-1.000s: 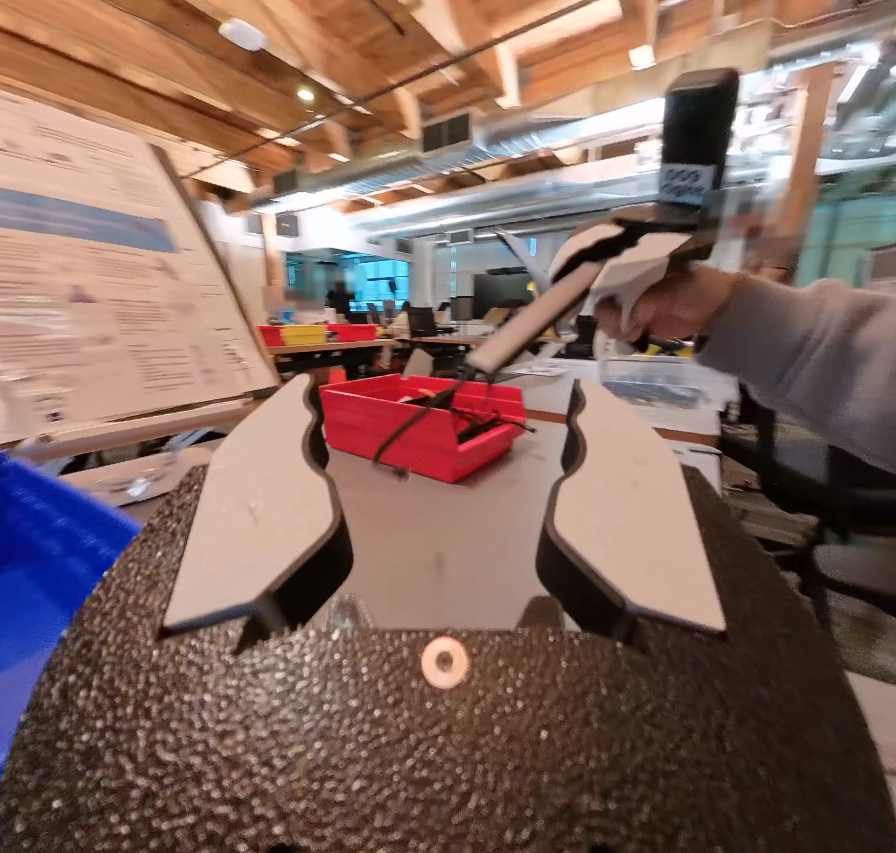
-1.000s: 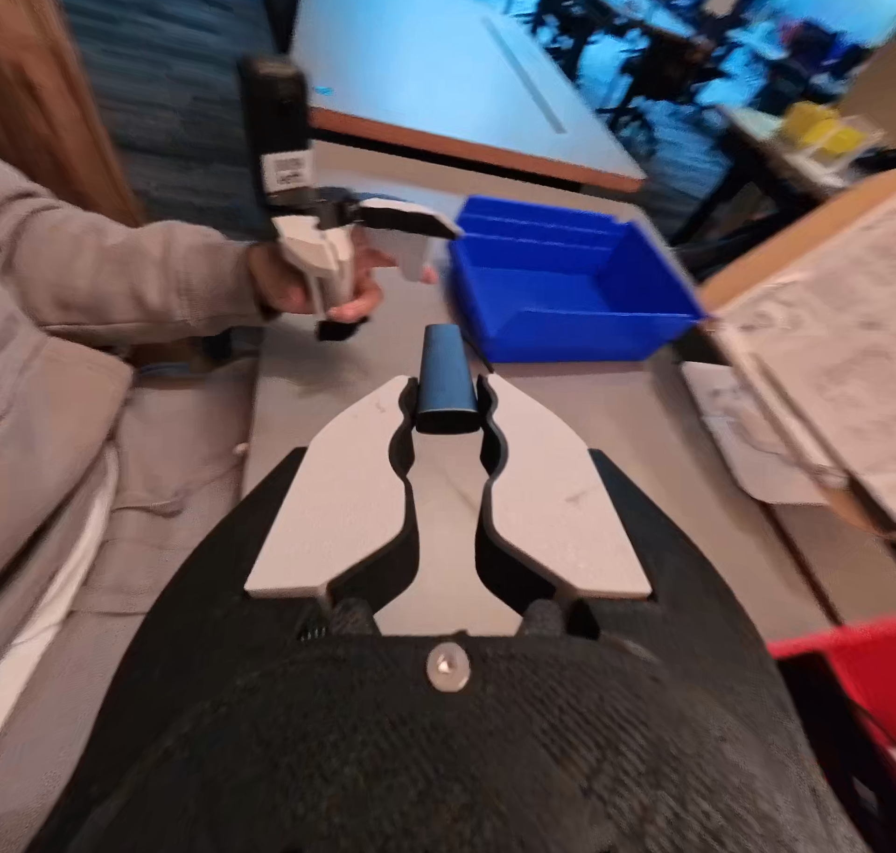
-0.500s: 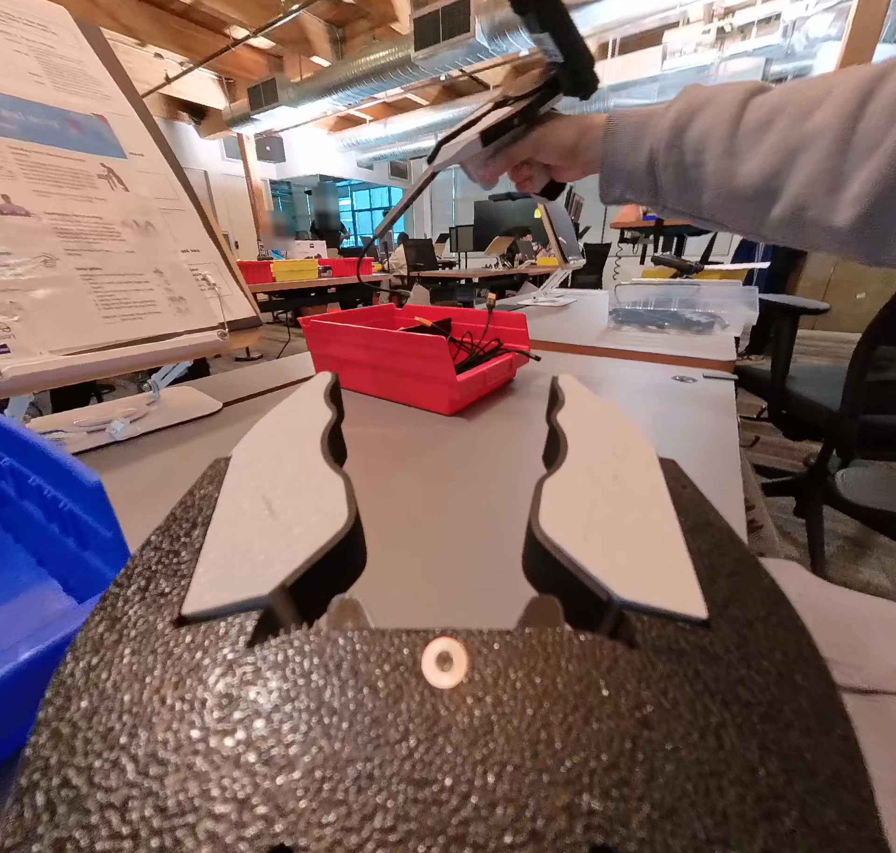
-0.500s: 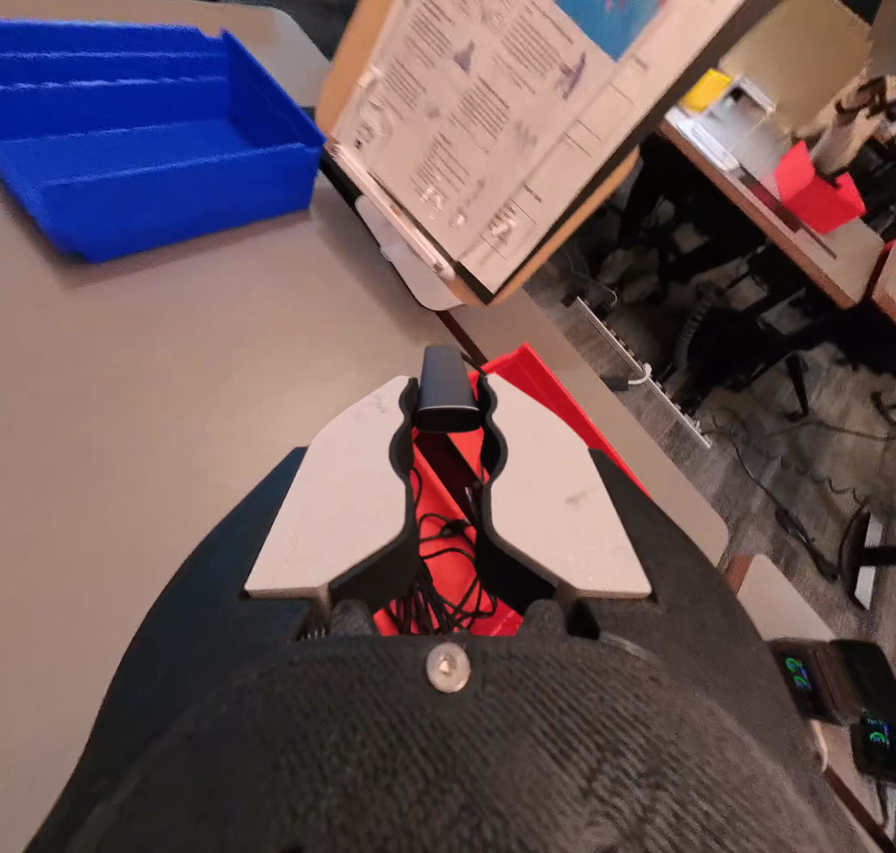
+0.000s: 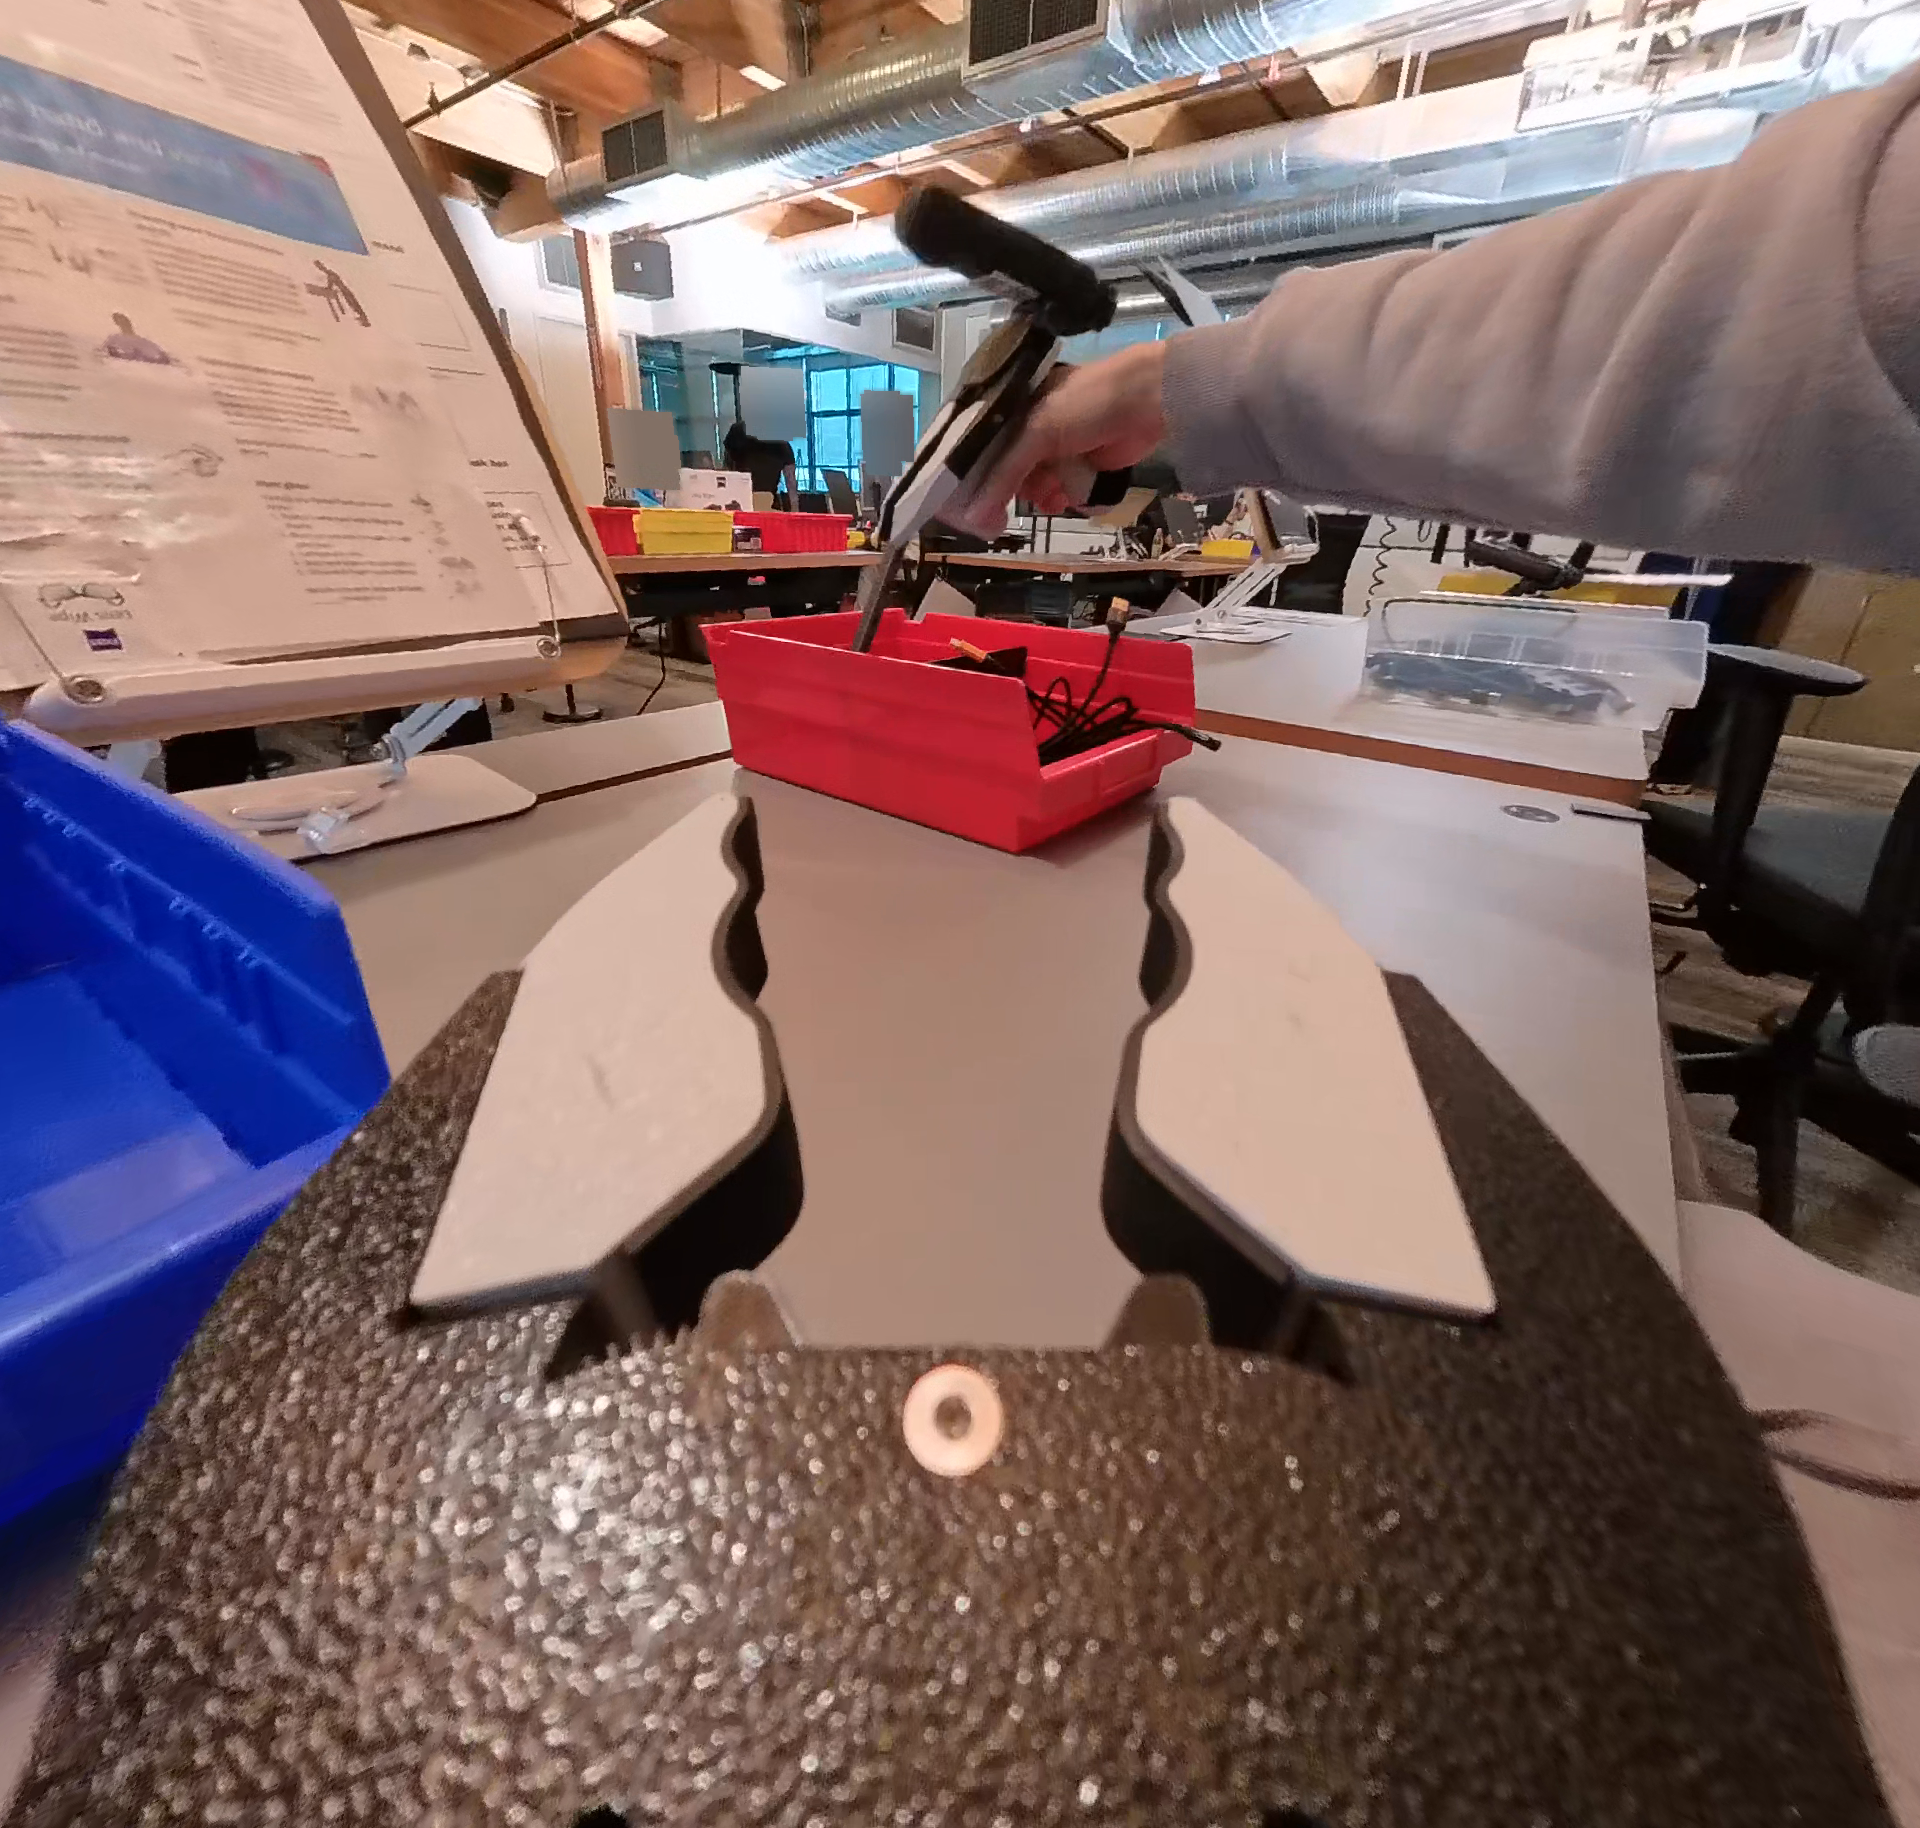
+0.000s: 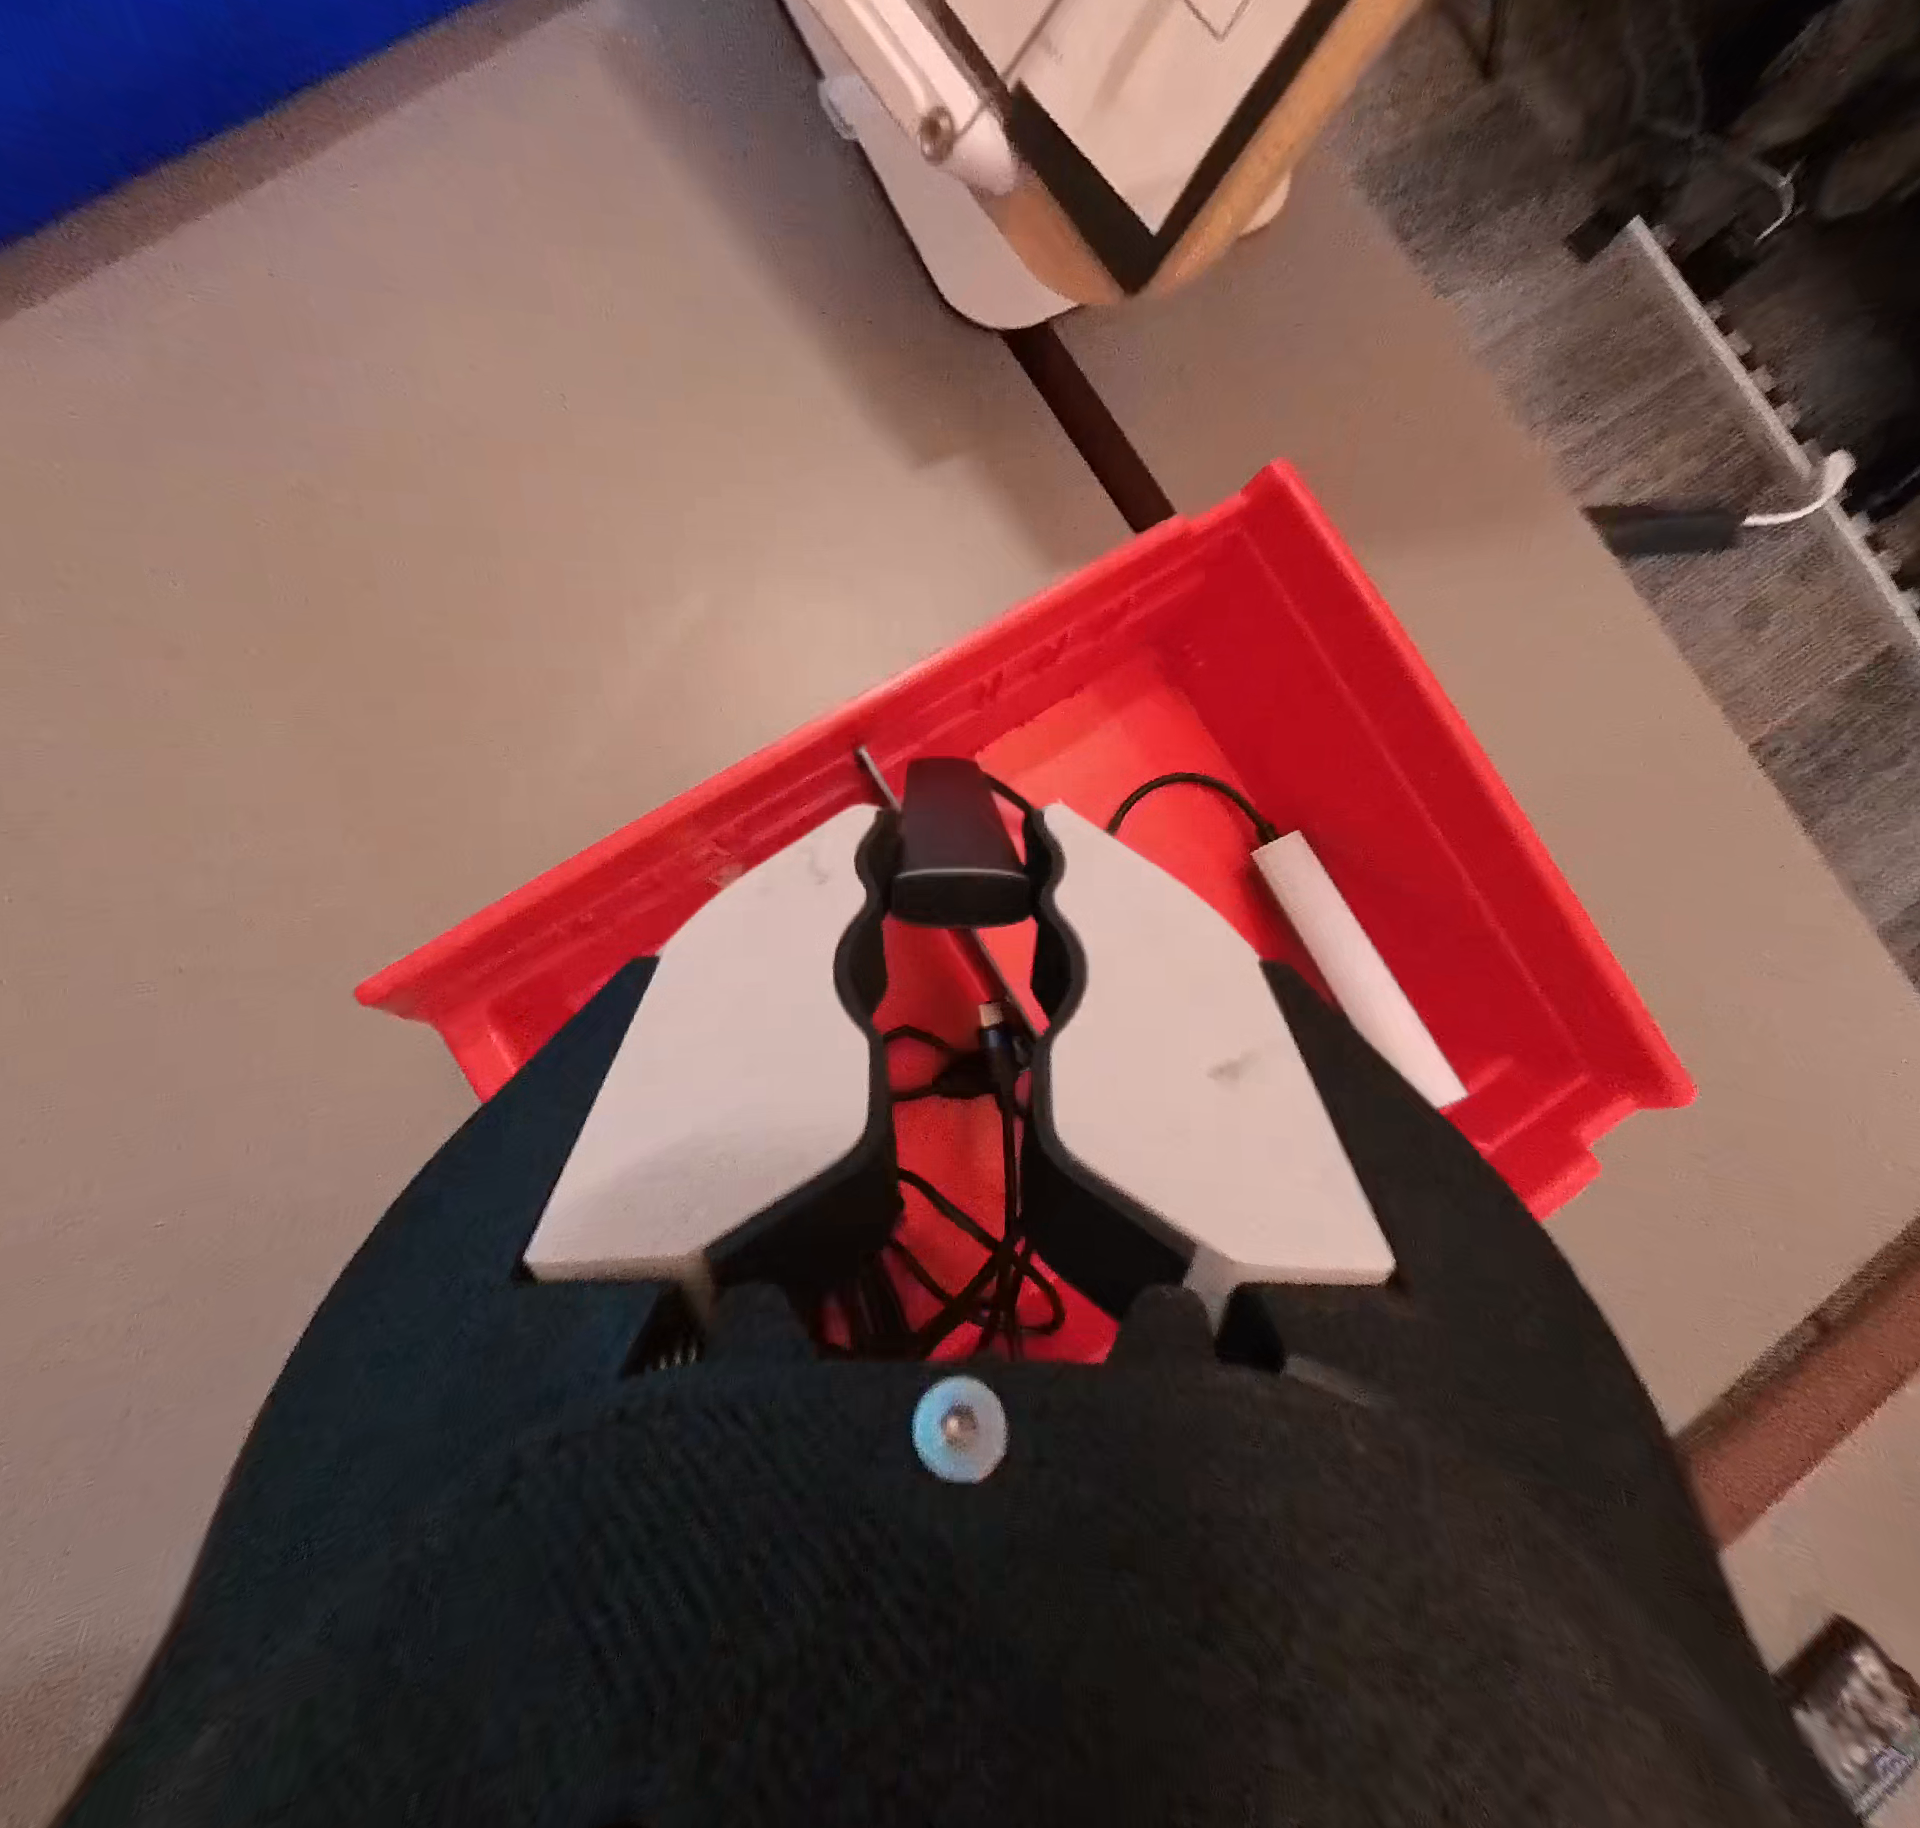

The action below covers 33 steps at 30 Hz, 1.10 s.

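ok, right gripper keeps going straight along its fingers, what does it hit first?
Likely the red bin: the right gripper, shut on a dark oblong device, points down into it toward the far wall or floor. Depth is unclear.

An open-plan workshop office: bare timber ceiling beams (image 5: 436,2) and silver ribbed air ducts (image 5: 1195,12) run above long grey worktables (image 5: 1351,905), with black swivel chairs (image 5: 1787,885) beside them and red and yellow plastic parts bins (image 5: 717,529) behind.

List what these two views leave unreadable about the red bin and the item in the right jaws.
- Right wrist view: right gripper covers much of the red bin floor and black cables.
- Dark object in its jaws: far end hidden.
- Left wrist view: bin wall hides the right jaws' tips.
- Blue bin: cut off at frame edge.
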Motion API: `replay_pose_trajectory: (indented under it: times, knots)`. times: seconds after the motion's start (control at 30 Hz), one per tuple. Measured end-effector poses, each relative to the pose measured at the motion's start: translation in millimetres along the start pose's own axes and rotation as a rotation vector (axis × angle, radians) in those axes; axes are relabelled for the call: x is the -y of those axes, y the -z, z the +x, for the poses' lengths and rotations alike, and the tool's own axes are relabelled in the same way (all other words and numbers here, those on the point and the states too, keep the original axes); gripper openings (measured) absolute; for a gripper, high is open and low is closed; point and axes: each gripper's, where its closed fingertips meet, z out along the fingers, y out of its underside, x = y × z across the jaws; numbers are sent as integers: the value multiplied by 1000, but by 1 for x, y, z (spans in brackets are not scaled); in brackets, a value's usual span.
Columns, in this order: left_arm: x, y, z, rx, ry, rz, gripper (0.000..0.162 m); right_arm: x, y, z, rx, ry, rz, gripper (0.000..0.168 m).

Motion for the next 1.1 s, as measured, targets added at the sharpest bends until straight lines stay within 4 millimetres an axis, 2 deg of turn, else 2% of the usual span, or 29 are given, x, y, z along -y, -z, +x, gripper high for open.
replay_pose_trajectory:
  times: [0.03,0.13,0.2,0.27,0.3,0.37,0.43,0.53,0.63,0.7,0.73,0.83,0.9,0.93,1.0,1.1]
  knots:
    - [0,0,0,-2,12,3,70,-1,-5,5,23,-31,-9,24]
    - [-2,-3,3,-14,39,9,70,-15,-16,43,-60,-133,-42,31]
    - [-5,-5,5,-17,38,-3,70,-46,-19,81,-244,-174,-176,46]
    - [-8,-7,6,-18,36,-17,70,-74,-20,104,-365,-151,-294,51]
    - [-9,-8,7,-16,35,-21,70,-81,-20,113,-422,-132,-315,56]
    - [-10,-10,8,-15,27,-21,69,-78,-23,119,-461,-114,-247,58]
    - [-11,-12,9,-17,21,-28,69,-65,-28,113,-419,-82,-125,61]
    - [-13,-14,12,-27,4,-45,69,-54,-12,112,-464,-91,-52,65]
    - [-16,-16,17,-38,-22,-70,70,-40,19,78,-441,-124,89,63]
    - [-21,-19,19,-48,-36,-106,70,-48,44,43,-459,-124,148,59]
    - [-24,-21,20,-53,-40,-132,70,-60,55,24,-467,-133,145,55]
    - [-34,-29,21,-55,-36,-203,71,-112,72,-41,-423,-132,86,60]
    - [-38,-34,23,-61,-30,-226,71,-150,83,-72,-459,-164,73,62]
    - [-39,-38,23,-57,-28,-234,71,-167,88,-82,-483,-201,73,63]
    - [-44,-53,19,-21,-6,-251,71,-186,99,-94,-550,-290,151,61]
    - [-51,-99,14,59,101,-302,75,-199,104,-106,-572,-470,336,57]
